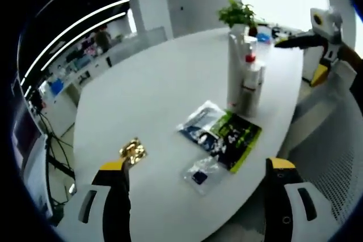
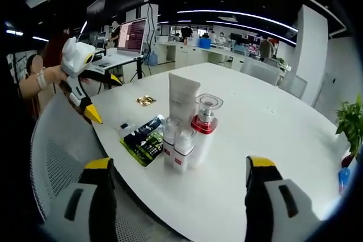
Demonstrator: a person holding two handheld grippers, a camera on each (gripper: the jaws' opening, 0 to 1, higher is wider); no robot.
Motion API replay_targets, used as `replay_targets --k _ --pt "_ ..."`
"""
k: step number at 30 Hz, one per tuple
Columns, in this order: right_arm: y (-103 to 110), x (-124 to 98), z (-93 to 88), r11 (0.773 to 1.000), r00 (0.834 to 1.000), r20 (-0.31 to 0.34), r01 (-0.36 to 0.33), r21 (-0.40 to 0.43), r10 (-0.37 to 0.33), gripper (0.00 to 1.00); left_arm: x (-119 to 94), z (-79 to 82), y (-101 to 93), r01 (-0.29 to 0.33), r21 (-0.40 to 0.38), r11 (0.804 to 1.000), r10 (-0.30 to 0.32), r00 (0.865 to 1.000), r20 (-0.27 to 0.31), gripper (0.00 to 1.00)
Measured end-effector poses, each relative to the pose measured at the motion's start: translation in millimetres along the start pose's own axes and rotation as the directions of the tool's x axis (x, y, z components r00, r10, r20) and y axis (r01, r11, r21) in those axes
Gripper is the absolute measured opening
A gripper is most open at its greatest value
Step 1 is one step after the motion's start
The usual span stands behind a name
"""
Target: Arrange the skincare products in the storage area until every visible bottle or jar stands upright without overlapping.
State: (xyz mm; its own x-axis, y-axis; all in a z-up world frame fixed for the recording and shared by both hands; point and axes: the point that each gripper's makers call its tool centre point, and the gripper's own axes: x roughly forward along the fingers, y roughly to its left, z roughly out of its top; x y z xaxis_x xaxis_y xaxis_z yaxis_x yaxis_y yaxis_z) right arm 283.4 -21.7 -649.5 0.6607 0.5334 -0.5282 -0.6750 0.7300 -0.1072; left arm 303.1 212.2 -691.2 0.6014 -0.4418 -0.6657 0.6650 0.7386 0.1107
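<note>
Apparently the arranging is nearing its end: on the white oval table [image 2: 272,140] a tall white squeeze tube [image 2: 183,101], a clear pump bottle with a red collar [image 2: 204,126] and two small white bottles with red bases [image 2: 176,147] are all standing upright in one tight cluster, touching or nearly so, with none lying over another as far as I can judge. In the left gripper view the same group is rising near the far edge, the tube [image 1: 234,69] behind a red-capped bottle [image 1: 251,80]. Still lying flat just beside the cluster are a green-and-black sachet [image 2: 145,144], a blue-and-white sachet [image 1: 199,126] and a small clear packet with a dark square [image 1: 200,175]; a gold foil packet [image 1: 133,151] is sitting well apart. Whether these flat packs count is unclear, being neither bottles nor jars.

Both tools are hovering clear of everything. The left gripper [image 1: 196,175], seen also from the right gripper view in a hand [image 2: 79,86], has its yellow-tipped jaws spread wide and is gripping nothing. The right gripper [image 2: 180,171] is likewise gaping, empty, touching nothing.
</note>
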Motion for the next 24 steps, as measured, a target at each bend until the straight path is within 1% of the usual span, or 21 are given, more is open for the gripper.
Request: replay_targets --k 3,10,13,19,24 --pt "0 0 1.0 1.000 1.000 0.002 -0.001 0.002 0.001 0.98 -2 0.8 1.4 -0.006 -0.003 1.000 0.006 1.000 0.006 0.97" --pt "0 2 3.7 1.000 1.000 0.012 0.007 0.013 -0.008 1.00 -4 0.9 7.4 -0.018 0.007 1.000 0.018 1.000 0.001 0.97" --pt "0 2 6.6 1.000 0.999 0.031 0.007 0.030 -0.008 1.00 -1 1.0 11.6 -0.018 0.010 1.000 0.019 1.000 -0.005 0.97" --pt "-2 2 8.9 1.000 0.999 0.043 0.013 0.024 -0.014 1.00 3 1.9 17.0 -0.015 0.028 1.000 0.015 1.000 -0.018 0.97" --pt "-2 2 5.2 1.000 1.000 0.026 0.011 0.027 -0.012 1.00 10 -0.4 24.3 -0.005 0.049 0.999 0.007 0.999 -0.039 0.97"
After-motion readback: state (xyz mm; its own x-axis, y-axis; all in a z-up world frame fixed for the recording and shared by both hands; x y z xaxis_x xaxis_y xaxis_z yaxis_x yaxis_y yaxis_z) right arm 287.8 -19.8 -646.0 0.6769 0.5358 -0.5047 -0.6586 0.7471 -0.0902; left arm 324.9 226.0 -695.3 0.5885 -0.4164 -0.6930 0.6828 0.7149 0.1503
